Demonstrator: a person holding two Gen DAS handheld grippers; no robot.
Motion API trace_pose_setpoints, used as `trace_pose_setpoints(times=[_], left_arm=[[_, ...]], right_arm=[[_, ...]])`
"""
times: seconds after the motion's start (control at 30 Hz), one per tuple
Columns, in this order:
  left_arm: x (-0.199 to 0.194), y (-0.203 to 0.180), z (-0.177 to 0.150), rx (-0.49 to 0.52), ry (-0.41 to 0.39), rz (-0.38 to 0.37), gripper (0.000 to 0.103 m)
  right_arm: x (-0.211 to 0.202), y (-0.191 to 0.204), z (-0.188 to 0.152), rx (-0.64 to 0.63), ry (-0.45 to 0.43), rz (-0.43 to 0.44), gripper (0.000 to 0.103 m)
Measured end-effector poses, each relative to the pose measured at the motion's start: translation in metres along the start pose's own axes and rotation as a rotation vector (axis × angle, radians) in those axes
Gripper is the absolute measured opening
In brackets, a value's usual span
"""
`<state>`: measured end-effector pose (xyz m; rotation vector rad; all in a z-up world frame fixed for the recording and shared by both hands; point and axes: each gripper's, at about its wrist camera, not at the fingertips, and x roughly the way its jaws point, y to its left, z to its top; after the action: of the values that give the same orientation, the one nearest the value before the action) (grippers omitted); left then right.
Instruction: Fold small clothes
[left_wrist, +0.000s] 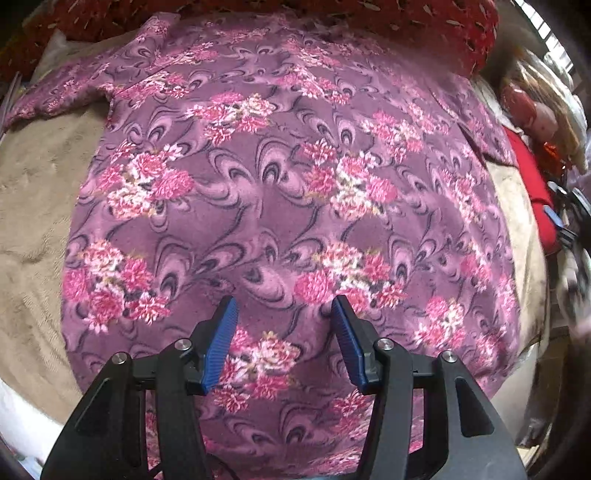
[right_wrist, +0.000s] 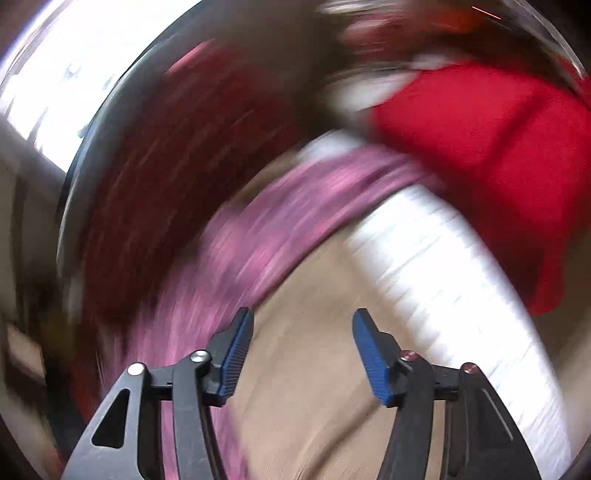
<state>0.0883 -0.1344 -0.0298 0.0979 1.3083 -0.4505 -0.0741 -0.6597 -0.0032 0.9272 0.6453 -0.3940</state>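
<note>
A purple fleece garment with pink flower clusters (left_wrist: 280, 192) lies spread flat on a tan blanket (left_wrist: 33, 206), one sleeve reaching to the upper left. My left gripper (left_wrist: 284, 306) hangs just above its near part, open and empty, blue pads apart. My right gripper (right_wrist: 303, 321) is open and empty over the tan blanket (right_wrist: 314, 387). The right wrist view is badly blurred; a purple band of the garment (right_wrist: 266, 236) curves past on the left of the fingers. The right gripper also shows blurred at the right edge of the left wrist view (left_wrist: 565, 221).
A red cloth (left_wrist: 532, 192) lies right of the garment and shows large in the right wrist view (right_wrist: 491, 155), beside a white striped thing (right_wrist: 436, 280). A dark red patterned fabric (left_wrist: 406, 22) lies behind. Cluttered items (left_wrist: 539, 107) sit at the far right.
</note>
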Motion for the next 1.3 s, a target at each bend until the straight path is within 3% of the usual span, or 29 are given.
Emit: trace_pose_setpoints(times=[0.1, 0.23, 0.37, 0.43, 0.47, 0.5, 0.53, 0.67, 0.77, 1.0, 1.3], left_arm=[[-0.002, 0.002, 0.009, -0.002, 0.001, -0.018, 0.051], [-0.005, -0.002, 0.025, 0.019, -0.024, -0.017, 0.051], [-0.002, -0.012, 0.052, 0.034, -0.051, -0.039, 0.051], [0.0, -0.018, 0.069, 0.048, -0.072, -0.044, 0.051], [0.002, -0.022, 0.076, 0.057, -0.086, -0.034, 0.051], [0.003, -0.025, 0.084, 0.062, -0.1, -0.022, 0.051], [0.004, -0.025, 0.092, 0.062, -0.117, -0.017, 0.051], [0.015, -0.018, 0.119, 0.024, -0.131, -0.029, 0.051], [0.031, -0.006, 0.131, -0.029, -0.092, -0.056, 0.051], [0.032, 0.017, 0.135, -0.097, -0.07, -0.14, 0.051], [0.018, 0.055, 0.131, -0.137, -0.06, -0.214, 0.051]], right_arm=[[0.023, -0.061, 0.051, 0.282, -0.054, 0.006, 0.06], [0.077, -0.105, 0.078, 0.555, -0.036, 0.08, 0.067], [0.113, -0.11, 0.094, 0.625, -0.033, 0.078, 0.072], [0.126, -0.113, 0.096, 0.656, -0.022, 0.072, 0.068], [0.125, -0.115, 0.096, 0.648, -0.035, 0.064, 0.06], [0.125, -0.113, 0.098, 0.623, -0.052, 0.066, 0.026], [0.124, -0.11, 0.098, 0.586, -0.069, 0.064, 0.014], [0.079, -0.069, 0.107, 0.391, -0.248, 0.03, 0.012], [0.061, -0.018, 0.109, 0.223, -0.267, 0.079, 0.012], [0.066, 0.114, 0.054, -0.036, -0.109, 0.255, 0.012], [0.138, 0.258, -0.063, -0.247, 0.156, 0.336, 0.012]])
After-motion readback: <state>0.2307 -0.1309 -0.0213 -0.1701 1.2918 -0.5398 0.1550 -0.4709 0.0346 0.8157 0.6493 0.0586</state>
